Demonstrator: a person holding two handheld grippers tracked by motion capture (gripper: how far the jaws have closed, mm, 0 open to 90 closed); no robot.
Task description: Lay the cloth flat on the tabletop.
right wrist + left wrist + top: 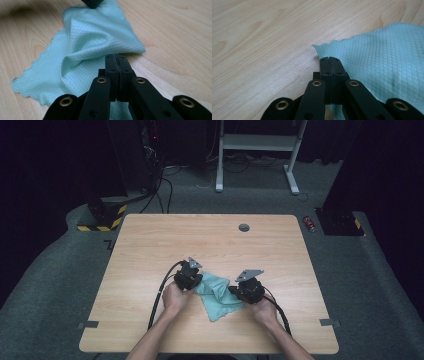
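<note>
1. We read the step as folding or spreading the teal cloth (218, 293) with both grippers; it lies on the wooden table (150, 250), near the person's edge, between the two hands.
2. Left gripper (329, 59): jaws clamped together at the cloth's wavy edge, beside a corner. In the left gripper view the fabric runs under and behind the tips; we judge it pinched there, though the pinch itself is hidden.
3. Right gripper (116, 56): jaws also clenched, right at a raised fold of the cloth; it looks like a grip on that fold.
4. To do it well, we'd keep both pinches firm, lift only slightly and move the hands evenly, so the fabric doesn't slide out or drag.
5. We'd watch the bunched middle: pulling the grippers apart should flatten it, while pushing them together adds wrinkles.
6. Cloth look: pale teal, with a small diamond waffle weave and scalloped edges. It seems thin and floppy.
7. Shape now: it lies rumpled, with a ridge running toward the right gripper and one flat corner pointing at the person in the high view.
8. The left gripper's black tip touches the cloth's far edge in the right gripper view.
</note>
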